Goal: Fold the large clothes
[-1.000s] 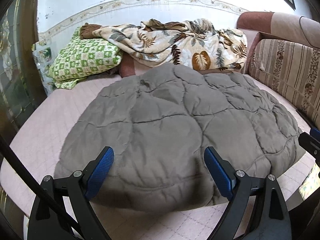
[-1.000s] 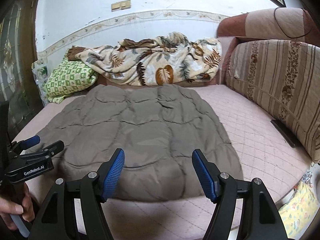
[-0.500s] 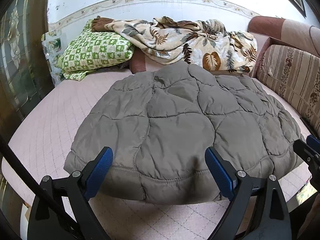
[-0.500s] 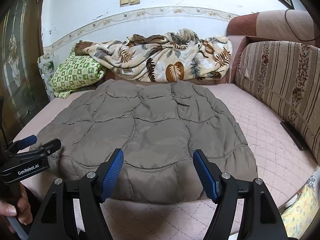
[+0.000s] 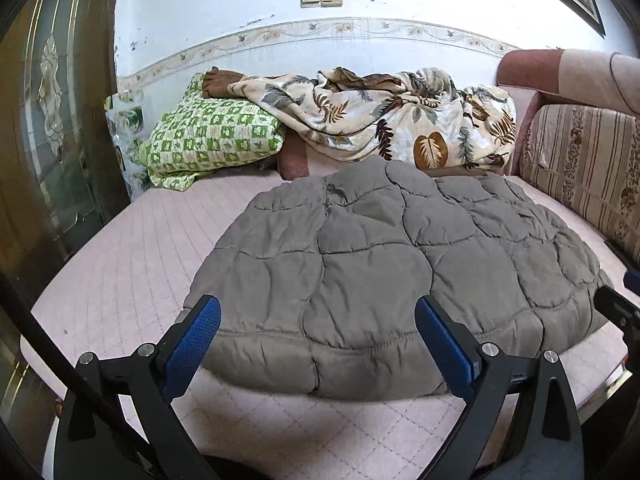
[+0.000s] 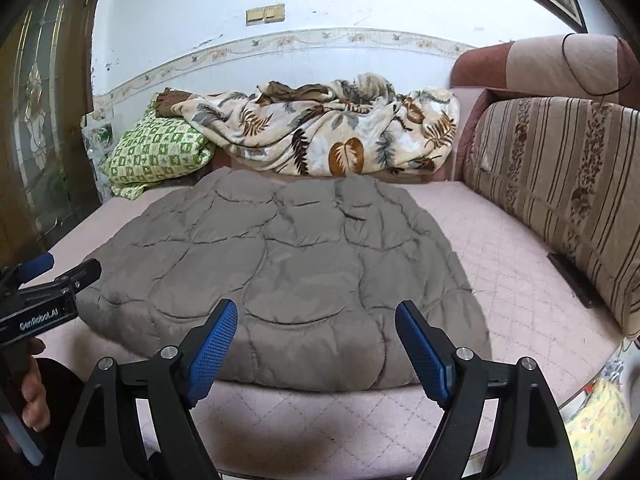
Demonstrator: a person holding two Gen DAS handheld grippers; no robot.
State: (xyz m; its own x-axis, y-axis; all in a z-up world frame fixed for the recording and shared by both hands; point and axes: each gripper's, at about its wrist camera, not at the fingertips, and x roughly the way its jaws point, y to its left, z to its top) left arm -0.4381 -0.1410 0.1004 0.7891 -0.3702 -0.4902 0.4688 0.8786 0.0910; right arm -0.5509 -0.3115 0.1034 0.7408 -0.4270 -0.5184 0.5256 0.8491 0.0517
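A large grey quilted garment [image 5: 384,264] lies spread flat on the pink quilted sofa seat [image 5: 132,264]; it also shows in the right wrist view [image 6: 288,272]. My left gripper [image 5: 318,332] is open and empty, held just off the garment's near edge. My right gripper [image 6: 316,340] is open and empty, also just off the near edge. The left gripper shows at the left of the right wrist view [image 6: 52,280]. A tip of the right gripper shows at the right edge of the left wrist view [image 5: 616,308].
A leaf-print blanket [image 6: 332,136] and a green checked pillow [image 6: 156,156] lie against the back wall. A striped sofa backrest [image 6: 560,196] runs along the right. A dark flat object [image 6: 572,276] lies by the backrest. A glass-panelled door [image 5: 48,152] stands at left.
Both grippers have pulled back and risen from the garment. Its near edge, under the fingers a second ago, now lies in front of them. Both stay open.
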